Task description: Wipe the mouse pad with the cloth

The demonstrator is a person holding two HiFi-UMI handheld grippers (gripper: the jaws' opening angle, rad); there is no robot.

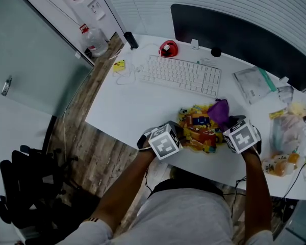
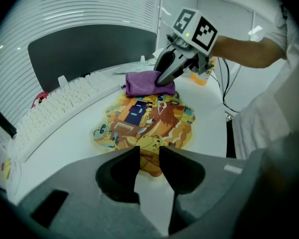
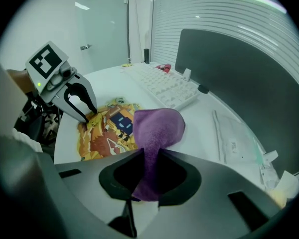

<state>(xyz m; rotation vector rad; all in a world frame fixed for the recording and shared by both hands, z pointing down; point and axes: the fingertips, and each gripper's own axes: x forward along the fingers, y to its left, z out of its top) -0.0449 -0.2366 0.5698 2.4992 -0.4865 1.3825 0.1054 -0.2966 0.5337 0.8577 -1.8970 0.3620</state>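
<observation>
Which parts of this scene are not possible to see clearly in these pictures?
Head view: marker cubes cover the jaws of the left gripper and right gripper, and the mouse pad's near edge.
All views: the cloth hides the pad's print beneath it.
Left gripper view: its own body hides whether its tips touch the pad.
Head view: packets at the right edge are blurred, partly cut off.

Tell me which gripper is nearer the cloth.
Right. The right gripper has its jaws shut on the cloth, which drapes onto the pad. The left gripper is at the pad's other side, jaws apart, clear of the cloth.
</observation>
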